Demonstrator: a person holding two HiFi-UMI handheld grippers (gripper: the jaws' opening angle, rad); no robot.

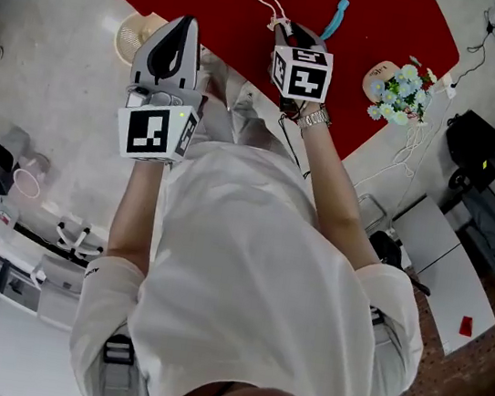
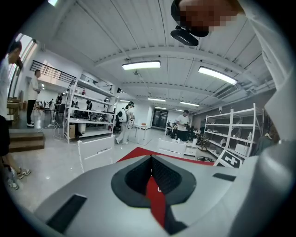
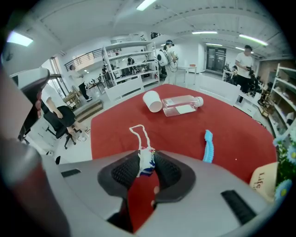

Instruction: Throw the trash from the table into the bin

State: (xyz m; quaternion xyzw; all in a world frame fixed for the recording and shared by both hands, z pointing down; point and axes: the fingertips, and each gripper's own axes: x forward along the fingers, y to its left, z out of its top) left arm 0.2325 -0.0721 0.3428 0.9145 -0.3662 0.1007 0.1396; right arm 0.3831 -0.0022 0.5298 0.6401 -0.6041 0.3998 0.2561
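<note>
To lift it for binning, pinches the stringed white scrap (image 3: 145, 162) near the red table's (image 3: 185, 134) near edge in right gripper (image 3: 147, 156) fingers; holds left gripper (image 2: 151, 162) fingers closed together, empty, aside.

Looking down, I see pale blue and white flowers (image 1: 404, 89) at two o'clock, with a black bag (image 1: 472, 148) on the floor at four o'clock of them. Across the hall, white shelving (image 3: 132, 62) stands at eleven o'clock and a standing person (image 3: 243, 62) at one o'clock. A seated person (image 3: 55, 115) is at nine o'clock. Ceiling lights (image 2: 141, 65) glow overhead.
</note>
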